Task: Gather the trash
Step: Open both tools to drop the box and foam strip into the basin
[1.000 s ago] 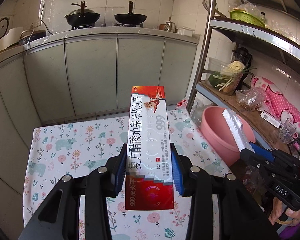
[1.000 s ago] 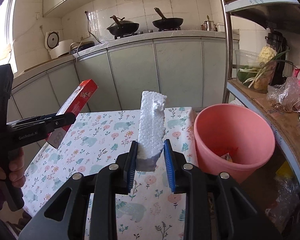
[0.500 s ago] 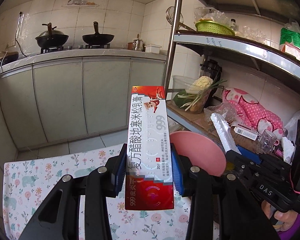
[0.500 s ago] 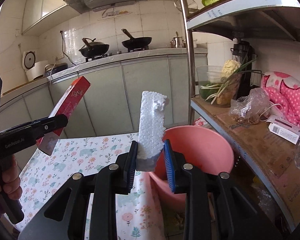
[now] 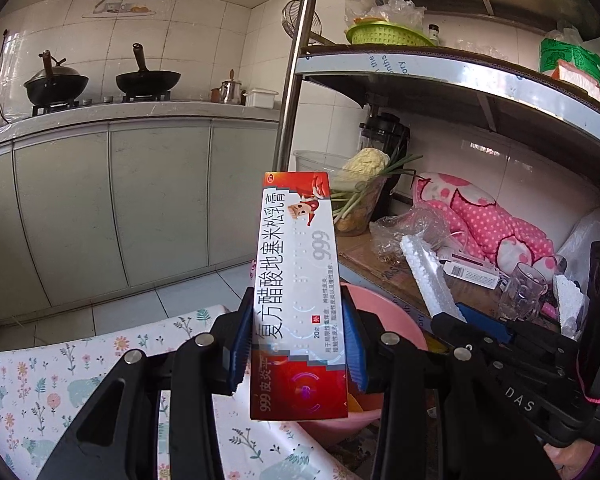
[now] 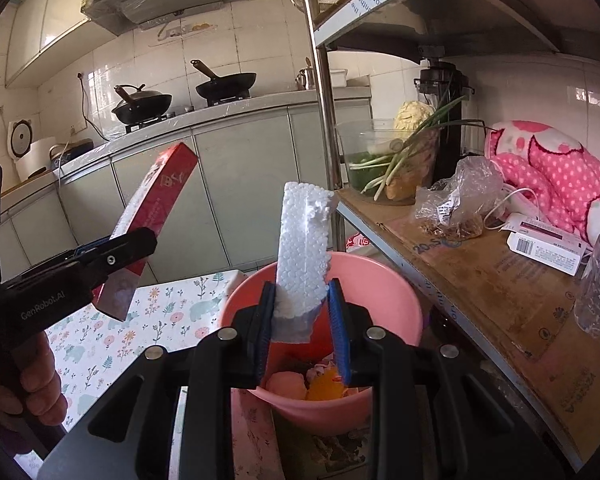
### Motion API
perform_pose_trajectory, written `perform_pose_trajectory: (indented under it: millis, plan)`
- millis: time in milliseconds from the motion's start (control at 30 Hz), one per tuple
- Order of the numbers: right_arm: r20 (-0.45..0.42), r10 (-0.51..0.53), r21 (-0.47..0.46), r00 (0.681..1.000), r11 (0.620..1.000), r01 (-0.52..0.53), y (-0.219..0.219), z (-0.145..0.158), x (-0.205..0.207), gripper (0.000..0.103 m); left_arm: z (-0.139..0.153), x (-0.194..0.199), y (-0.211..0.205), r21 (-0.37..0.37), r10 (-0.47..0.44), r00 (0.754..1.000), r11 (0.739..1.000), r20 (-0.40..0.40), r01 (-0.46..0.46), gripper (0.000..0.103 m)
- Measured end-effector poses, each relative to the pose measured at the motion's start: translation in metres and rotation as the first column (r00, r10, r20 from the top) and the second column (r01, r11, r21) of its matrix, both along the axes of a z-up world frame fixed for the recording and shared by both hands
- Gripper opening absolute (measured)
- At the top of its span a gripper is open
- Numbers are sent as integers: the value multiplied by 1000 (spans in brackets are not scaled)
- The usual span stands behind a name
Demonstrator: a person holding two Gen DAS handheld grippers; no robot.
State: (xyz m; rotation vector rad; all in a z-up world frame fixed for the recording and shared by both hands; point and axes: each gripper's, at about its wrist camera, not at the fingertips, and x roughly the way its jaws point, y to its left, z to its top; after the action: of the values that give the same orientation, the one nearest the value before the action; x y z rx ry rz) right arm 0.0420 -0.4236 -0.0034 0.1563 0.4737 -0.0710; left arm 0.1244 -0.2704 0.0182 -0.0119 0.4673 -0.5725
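Note:
My left gripper (image 5: pixel 298 344) is shut on a long red and white ointment box (image 5: pixel 298 280), held upright above the near rim of a pink bucket (image 5: pixel 396 324). The box also shows in the right wrist view (image 6: pixel 152 216), left of the bucket. My right gripper (image 6: pixel 302 332) is shut on a white foam block (image 6: pixel 304 252), held upright over the pink bucket (image 6: pixel 380 292), which holds some scraps. The foam also shows in the left wrist view (image 5: pixel 428 276).
A floral tablecloth (image 6: pixel 148 320) covers the table left of the bucket. A metal shelf rack (image 6: pixel 480 280) at the right carries a vegetable bowl, plastic bag, pink cloth, small box and glass. Kitchen cabinets and woks stand behind.
Both grippers have swung right from over the table toward the pink bucket, each still holding its item. The foam block now hangs over the bucket's mouth.

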Motion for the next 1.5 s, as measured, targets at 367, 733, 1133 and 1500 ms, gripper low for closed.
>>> perform_pose_trajectory:
  millis: [367,733,1133,1500]
  plan:
    - [-58,-45,0,997,999,45,-14,-28,25,27,-37,28,-43,39,-55,996,998,-65,57,39]
    - [-114,-58,26,992,998,61,-18,-55,39,27,-64,40,-55,79,-75,987,993,-142,87,40]
    - [-174,-78,59,982,994,89,-28,-71,45,41,-68,45,-56,74,-81,977,993,-195,97,46]
    - [-137,-71,63,988,995,80,-23,-55,24,45,-53,24,-52,81,-71,986,993,-150,84,46]
